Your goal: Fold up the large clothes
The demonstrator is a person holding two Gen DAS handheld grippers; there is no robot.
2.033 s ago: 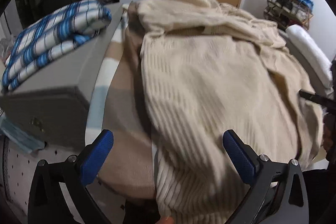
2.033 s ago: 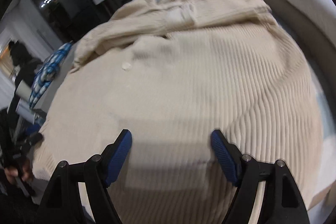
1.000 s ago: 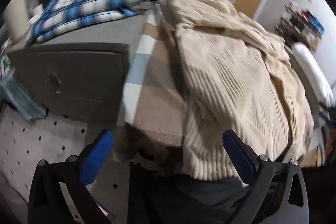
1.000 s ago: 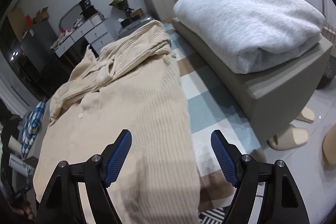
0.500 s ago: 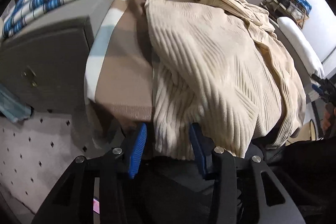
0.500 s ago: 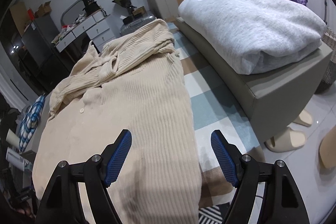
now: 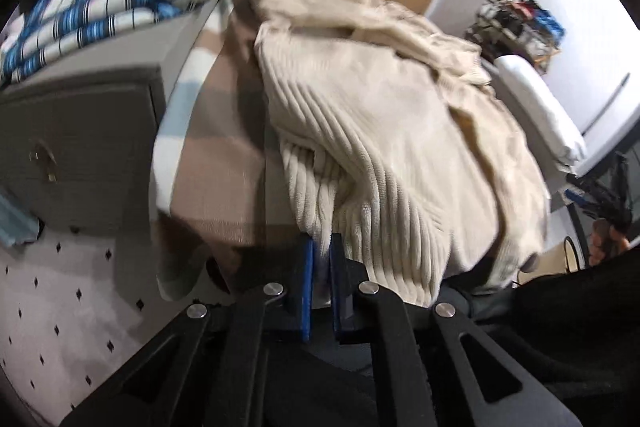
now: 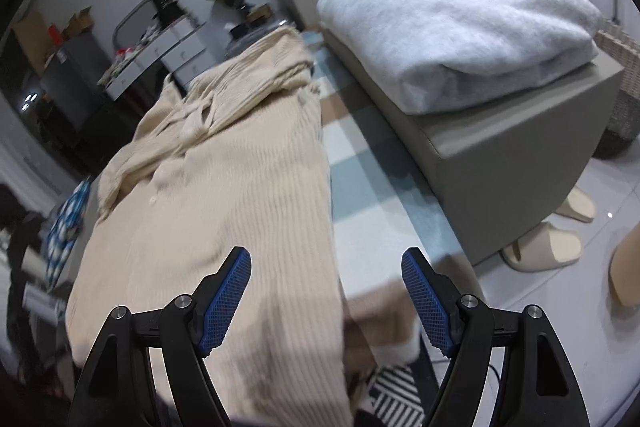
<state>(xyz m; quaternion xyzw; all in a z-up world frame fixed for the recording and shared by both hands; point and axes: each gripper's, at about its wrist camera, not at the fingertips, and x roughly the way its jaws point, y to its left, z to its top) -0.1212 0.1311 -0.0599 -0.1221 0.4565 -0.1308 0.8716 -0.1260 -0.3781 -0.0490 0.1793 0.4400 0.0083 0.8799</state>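
Right wrist: grey folded blanket (image 8: 452, 27) on ottoman (image 8: 520, 143) beside cardigan (image 8: 224, 195).

left wrist cam: right down at the near hem of the cream sweater (image 7: 392, 131), angled down
right wrist cam: higher, off its other edge
shared: same sweater (image 8: 216, 195)

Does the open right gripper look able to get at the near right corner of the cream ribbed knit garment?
Probably yes: the right gripper stands open just above the cream ribbed knit garment, whose right edge lies between its blue pads, with nothing covering it.
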